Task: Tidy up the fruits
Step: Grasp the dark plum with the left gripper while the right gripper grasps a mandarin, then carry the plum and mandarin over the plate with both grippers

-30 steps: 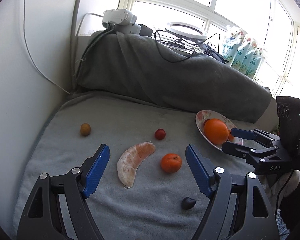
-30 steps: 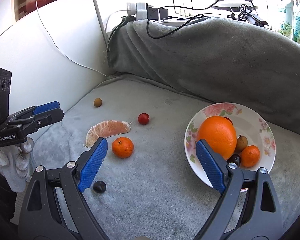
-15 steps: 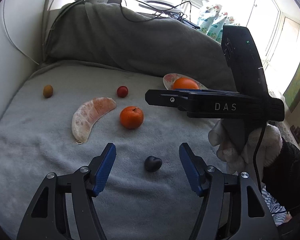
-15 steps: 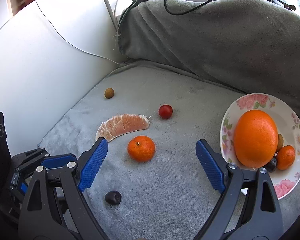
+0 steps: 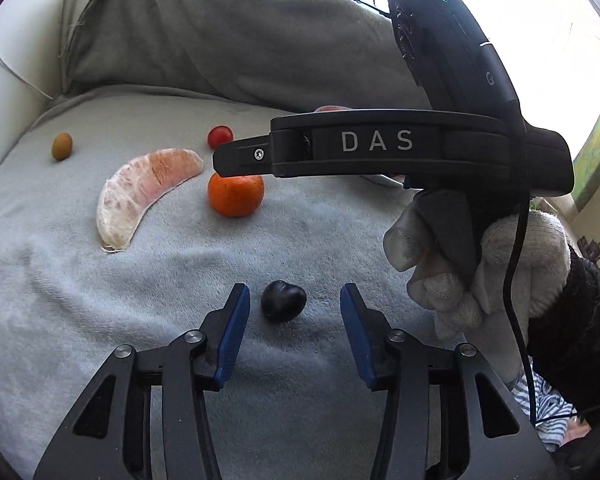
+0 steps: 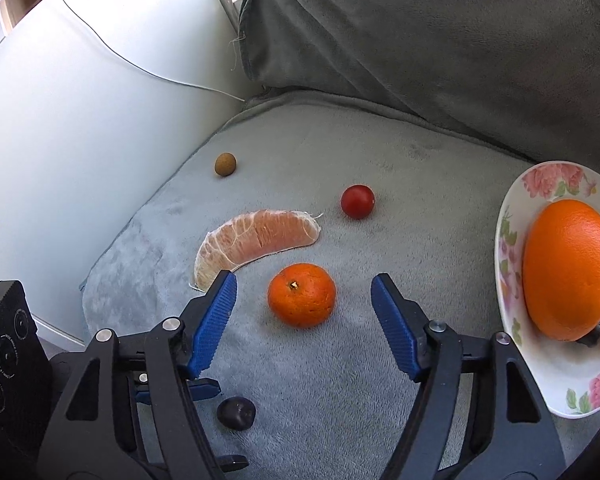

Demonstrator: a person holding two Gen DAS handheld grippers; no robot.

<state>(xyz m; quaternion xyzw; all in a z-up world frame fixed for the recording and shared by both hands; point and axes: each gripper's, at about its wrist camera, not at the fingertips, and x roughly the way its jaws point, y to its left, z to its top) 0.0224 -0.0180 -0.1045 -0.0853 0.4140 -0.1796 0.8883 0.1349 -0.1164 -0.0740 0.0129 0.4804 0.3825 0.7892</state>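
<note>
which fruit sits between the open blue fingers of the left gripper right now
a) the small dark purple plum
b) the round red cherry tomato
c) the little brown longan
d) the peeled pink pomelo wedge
a: in the left wrist view the small dark purple plum lies on the grey fleece blanket in the gap of the open left gripper, not gripped; the other fruits lie farther off.

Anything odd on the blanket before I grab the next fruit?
One thing: the pomelo segment lies peeled and bare on the blanket, membrane torn at its tip, while the other loose fruits are whole. Nothing spilled. The plate looks tilted, though fisheye distortion may explain that.
</note>
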